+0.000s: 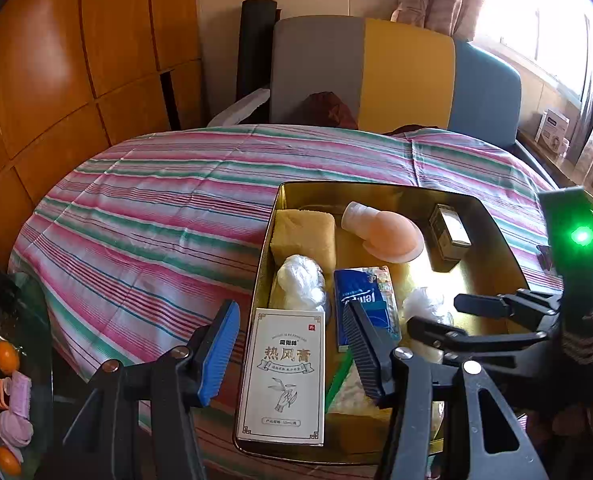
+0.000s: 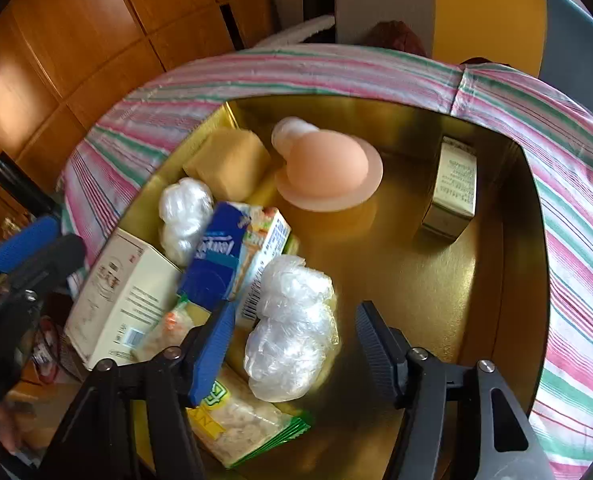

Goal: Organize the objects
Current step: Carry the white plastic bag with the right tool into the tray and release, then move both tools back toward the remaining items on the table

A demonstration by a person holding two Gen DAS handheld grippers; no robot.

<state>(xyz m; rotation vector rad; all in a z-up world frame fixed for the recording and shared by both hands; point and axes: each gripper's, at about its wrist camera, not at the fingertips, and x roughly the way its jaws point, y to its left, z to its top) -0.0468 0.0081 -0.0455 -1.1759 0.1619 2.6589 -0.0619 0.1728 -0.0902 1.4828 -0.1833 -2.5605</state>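
Covering the table, a striped cloth (image 1: 144,216) in pink, green and white.
Gold tin tray (image 1: 492,216) on the cloth, holding all smaller items.
White carton (image 1: 282,376) with Chinese print, at the tray's near left corner, leaning on the rim.
Yellow sponge (image 1: 304,234), far left corner.
Peach silicone piece (image 1: 388,234), just beside the sponge.
Blue tissue pack (image 1: 362,304), mid-tray, tilted.
Two clear plastic bundles: one (image 1: 300,284) between sponge and carton, one (image 2: 292,336) near the right gripper.
Small olive box (image 1: 448,232), far right, apart from the rest.
Snack packet (image 2: 240,428), flat, near edge.
Left gripper (image 1: 292,356): fingers wide, astride the white carton, gripping nothing.
Right gripper (image 2: 296,356): fingers wide, either side of the plastic bundle, contact unclear.
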